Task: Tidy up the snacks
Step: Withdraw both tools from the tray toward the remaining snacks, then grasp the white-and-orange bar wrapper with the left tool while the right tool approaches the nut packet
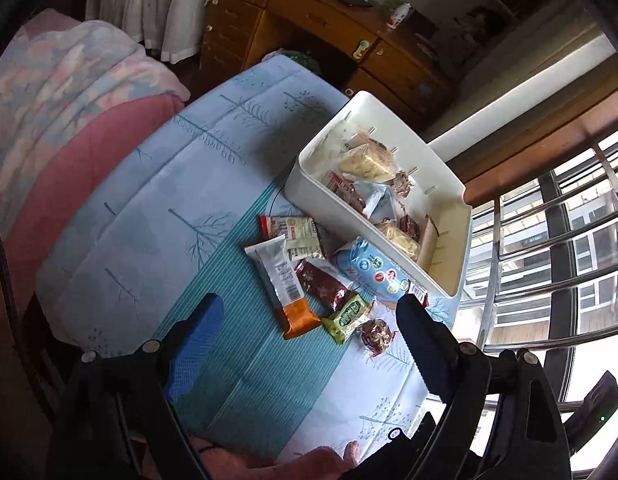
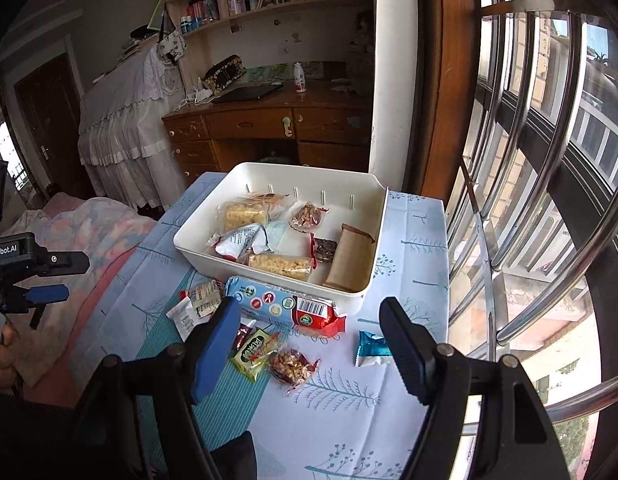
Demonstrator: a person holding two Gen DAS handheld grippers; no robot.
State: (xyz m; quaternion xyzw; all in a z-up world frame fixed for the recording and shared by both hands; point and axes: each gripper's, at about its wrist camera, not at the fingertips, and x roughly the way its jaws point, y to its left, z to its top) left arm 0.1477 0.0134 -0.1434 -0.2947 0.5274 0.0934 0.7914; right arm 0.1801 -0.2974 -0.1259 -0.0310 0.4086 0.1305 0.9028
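A white bin [image 1: 453, 284] [image 2: 237, 172] on the cloth-covered table holds several snacks. Loose snacks lie in front of it: a long blue biscuit pack [image 1: 369, 272] [image 2: 277, 304], an orange-ended white bar [image 1: 283, 284], a dark red bar [image 1: 321, 284], a green packet [image 1: 347, 318] [image 2: 251, 350], a clear nut packet [image 1: 377, 334] [image 2: 293, 364], a white wafer pack [image 1: 297, 232] [image 2: 203, 298] and a teal packet [image 2: 373, 348]. My left gripper [image 1: 309, 320] is open and empty above the loose snacks. My right gripper [image 2: 309, 316] is open and empty, near the biscuit pack.
The table [image 2: 349, 420] has a tree-print cloth. A barred window [image 2: 549, 160] runs along the right. A wooden desk [image 2: 269, 124] stands behind the bin. A bed with a pink quilt [image 1: 69, 140] lies to the left. The left gripper body [image 2: 29, 272] shows at the left edge.
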